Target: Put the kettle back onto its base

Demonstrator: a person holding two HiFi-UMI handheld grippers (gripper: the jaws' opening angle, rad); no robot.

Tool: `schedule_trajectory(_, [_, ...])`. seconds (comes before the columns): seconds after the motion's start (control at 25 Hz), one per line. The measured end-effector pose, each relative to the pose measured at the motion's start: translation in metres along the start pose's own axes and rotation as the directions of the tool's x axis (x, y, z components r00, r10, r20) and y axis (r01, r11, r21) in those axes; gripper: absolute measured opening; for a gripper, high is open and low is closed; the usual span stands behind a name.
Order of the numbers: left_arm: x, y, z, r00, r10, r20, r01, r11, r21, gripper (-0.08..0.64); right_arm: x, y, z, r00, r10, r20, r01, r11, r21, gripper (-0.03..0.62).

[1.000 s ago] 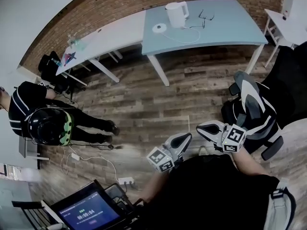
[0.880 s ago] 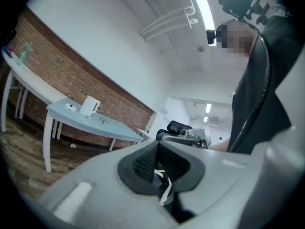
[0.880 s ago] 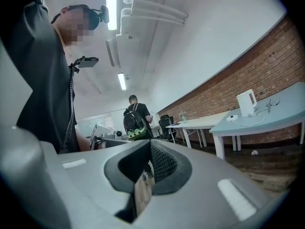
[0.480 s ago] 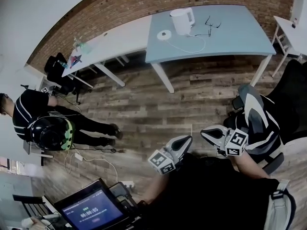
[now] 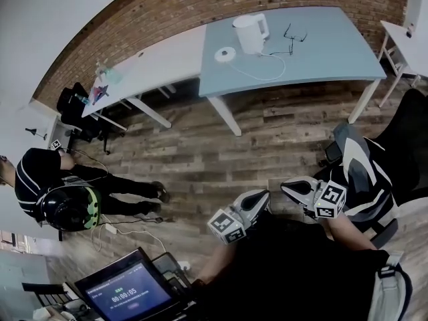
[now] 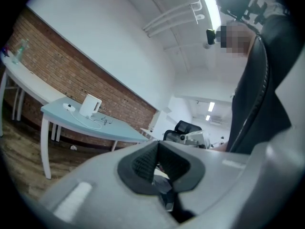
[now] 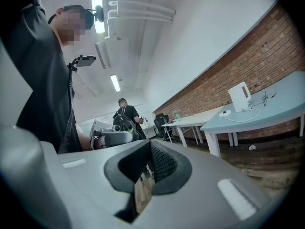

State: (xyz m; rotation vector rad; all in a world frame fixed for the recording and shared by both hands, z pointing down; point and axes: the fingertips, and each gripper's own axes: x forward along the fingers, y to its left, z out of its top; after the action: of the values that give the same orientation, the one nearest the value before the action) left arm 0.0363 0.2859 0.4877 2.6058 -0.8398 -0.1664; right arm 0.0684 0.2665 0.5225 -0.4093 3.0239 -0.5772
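As the head view runs from left to right, a person [image 5: 37, 176] in black stands on the wood floor [image 5: 221, 146] at the far left. Behind that person a white table [image 5: 160, 55] abuts a blue table [image 5: 328, 59] along the brick wall [image 5: 167, 5].

On the blue table's left end lies the round white base [image 5: 225, 54]. The kettle [image 5: 249, 33] stands just beside the base, to its right and nearer the wall, not on it. It is white, tall and squarish, with a flat lid. It is upright, its long axis vertical, and its handle is turned to the right, toward a pair of glasses [image 5: 294, 32] lying near it.

Low in the view, well apart from the table, the left gripper [image 5: 259, 196] and the right gripper [image 5: 286, 187] are held close to the wearer's body, tips near each other. Each gripper's own view shows its ribbed pads meeting at the tips. Both are closed, with nothing between the jaws and touching nothing. A black-and-white chair [image 5: 358, 172] stands to their right.
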Motion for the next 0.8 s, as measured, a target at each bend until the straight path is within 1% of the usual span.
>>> schedule_trajectory(0.12, [0.005, 0.024, 0.003, 1.0, -0.022, -0.015, 0.022, 1.0, 0.01, 0.003, 0.013, -0.018, 0.008, 1.0, -0.016, 0.001, 0.016, 1.0, -0.002, 0.006])
schedule_trajectory(0.2, [0.012, 0.037, 0.016, 0.999, -0.034, -0.026, 0.034, 0.999, 0.01, 0.003, 0.024, -0.032, 0.016, 0.999, -0.034, 0.012, 0.034, 0.999, -0.006, 0.006])
schedule_trajectory(0.36, [0.019, 0.077, 0.036, 0.996, -0.087, -0.03, 0.088, 0.996, 0.026, 0.003, 0.052, -0.059, 0.037, 0.996, -0.074, 0.043, 0.075, 0.997, -0.015, 0.006])
schedule_trajectory(0.44, [0.022, 0.099, 0.043, 0.993, -0.112, -0.033, 0.113, 0.993, 0.032, 0.003, 0.066, -0.072, 0.044, 0.994, -0.095, 0.052, 0.096, 0.995, -0.016, 0.006])
schedule_trajectory(0.64, [0.029, 0.131, 0.063, 0.984, -0.172, -0.042, 0.173, 0.985, 0.018, 0.003, 0.095, -0.097, 0.05, 0.988, -0.139, 0.062, 0.14, 0.99, -0.016, 0.006])
schedule_trajectory(0.8, [0.031, 0.161, 0.073, 0.975, -0.212, -0.063, 0.214, 0.976, 0.033, 0.003, 0.124, -0.119, 0.062, 0.984, -0.163, 0.075, 0.165, 0.986, -0.019, 0.006])
